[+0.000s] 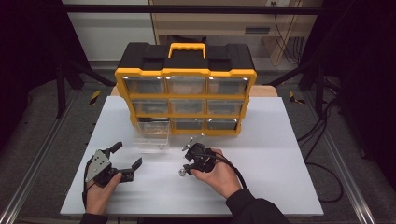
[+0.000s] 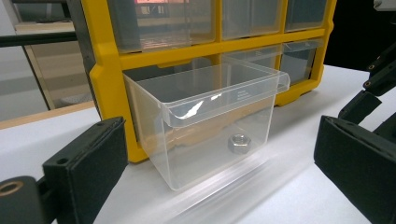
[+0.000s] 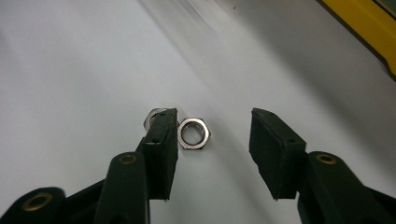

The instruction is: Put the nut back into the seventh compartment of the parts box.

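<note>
Currently the right gripper has its jaws spread wide with a hex nut lying flat on the white table between them, just beside the left-hand pad in the right gripper view and maybe touching it; clear gap to the other pad. A second metal piece peeks out behind that same pad, too hidden to identify. Nothing is clamped.

Right hand sits near the table's middle, gripper pointing left and slightly toward the organizer, with a nut at its tip.

Left gripper is wide open too, holding nothing, pads well apart. It looks straight at the clear drawer, which is pulled out of the bottom-left slot of the yellow organizer and rests on the table. One nut lies on the drawer floor near its front wall.

From the high view the left hand is at the front-left of the table, its gripper aimed toward the drawer, short of it.

Open white surface on all sides of both grippers; organizer stands at the far edge, and the right half of the table is bare.
</note>
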The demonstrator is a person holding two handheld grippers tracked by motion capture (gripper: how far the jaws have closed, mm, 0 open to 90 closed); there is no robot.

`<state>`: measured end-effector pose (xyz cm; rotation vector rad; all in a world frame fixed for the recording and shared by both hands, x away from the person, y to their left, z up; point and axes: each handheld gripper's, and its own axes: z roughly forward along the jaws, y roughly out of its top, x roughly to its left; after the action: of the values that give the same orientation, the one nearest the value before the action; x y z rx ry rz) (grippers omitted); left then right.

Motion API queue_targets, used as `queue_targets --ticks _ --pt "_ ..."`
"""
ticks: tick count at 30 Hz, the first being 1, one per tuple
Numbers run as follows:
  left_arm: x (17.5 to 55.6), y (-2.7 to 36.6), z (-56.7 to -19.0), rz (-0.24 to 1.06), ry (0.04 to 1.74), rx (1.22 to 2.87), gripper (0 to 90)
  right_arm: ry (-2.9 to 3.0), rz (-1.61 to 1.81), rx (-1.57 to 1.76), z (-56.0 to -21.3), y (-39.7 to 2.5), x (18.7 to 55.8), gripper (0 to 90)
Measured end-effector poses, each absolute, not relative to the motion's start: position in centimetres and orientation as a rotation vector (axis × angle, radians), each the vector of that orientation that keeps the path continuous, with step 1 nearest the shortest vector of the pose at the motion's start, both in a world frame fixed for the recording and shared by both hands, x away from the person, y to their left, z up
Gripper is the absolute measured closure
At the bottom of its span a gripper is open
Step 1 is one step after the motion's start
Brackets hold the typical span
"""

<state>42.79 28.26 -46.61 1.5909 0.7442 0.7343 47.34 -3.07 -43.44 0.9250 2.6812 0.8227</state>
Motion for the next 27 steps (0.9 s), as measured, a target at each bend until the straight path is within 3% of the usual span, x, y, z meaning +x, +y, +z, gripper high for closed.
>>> queue_targets --ticks 6,27 --pt "42.8 28.3 -46.6 0.735 0.745 1.592 2.6 2.711 0.799 0.925 -43.8 -2.8 47.3 59.5" --pt "42.8 28.3 -46.6 0.733 0.743 1.594 2.6 2.796 0.73 0.916 -44.7 -2.1 47.5 65.1"
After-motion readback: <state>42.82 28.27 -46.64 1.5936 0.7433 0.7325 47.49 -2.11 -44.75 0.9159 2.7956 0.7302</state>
